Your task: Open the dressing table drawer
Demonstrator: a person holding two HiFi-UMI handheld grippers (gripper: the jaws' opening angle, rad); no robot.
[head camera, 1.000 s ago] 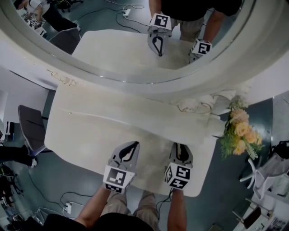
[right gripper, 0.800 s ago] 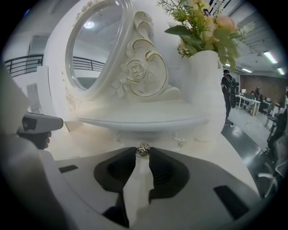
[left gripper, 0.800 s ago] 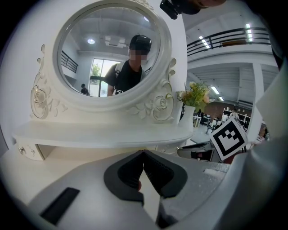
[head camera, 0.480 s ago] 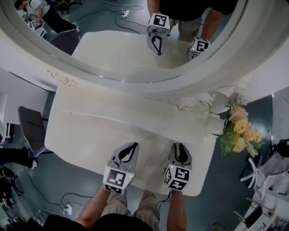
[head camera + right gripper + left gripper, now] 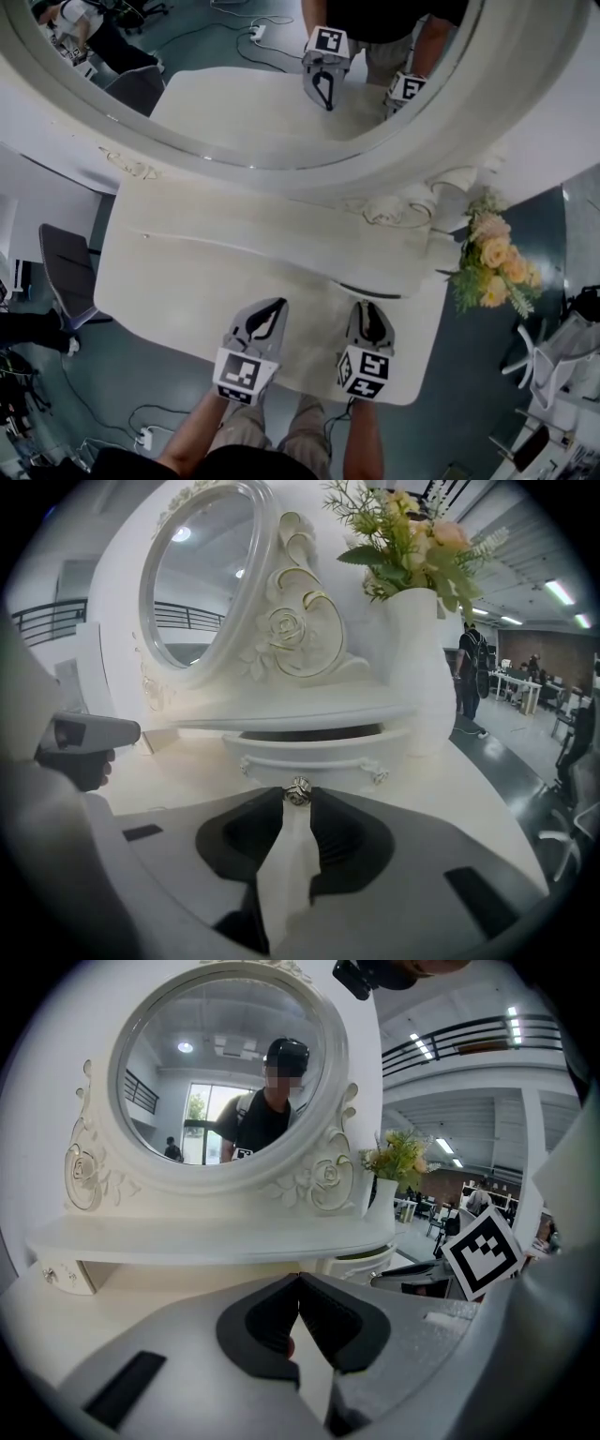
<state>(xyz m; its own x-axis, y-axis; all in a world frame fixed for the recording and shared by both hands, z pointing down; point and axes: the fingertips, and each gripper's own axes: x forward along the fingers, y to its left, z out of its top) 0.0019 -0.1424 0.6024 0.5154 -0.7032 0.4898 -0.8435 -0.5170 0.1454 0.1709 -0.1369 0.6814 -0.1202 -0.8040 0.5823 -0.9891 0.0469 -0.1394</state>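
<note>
The setting is shown to be a large open hall used as a lab or workspace, not a home. A railed mezzanine [image 5: 469, 1040] and ceiling strip lights [image 5: 514, 1018] are seen overhead. Desks [image 5: 512, 682] with people at them are set in the background. An office chair [image 5: 61, 267] and a power strip [image 5: 142, 433] with its cables are found on the grey floor [image 5: 122, 375], around the white dressing table [image 5: 206, 272].

Bright, even light falls from ceiling lamps [image 5: 560, 592]; shadows on the pale table [image 5: 187, 272] are soft. Both gripper views bend and darken at the corners.
</note>
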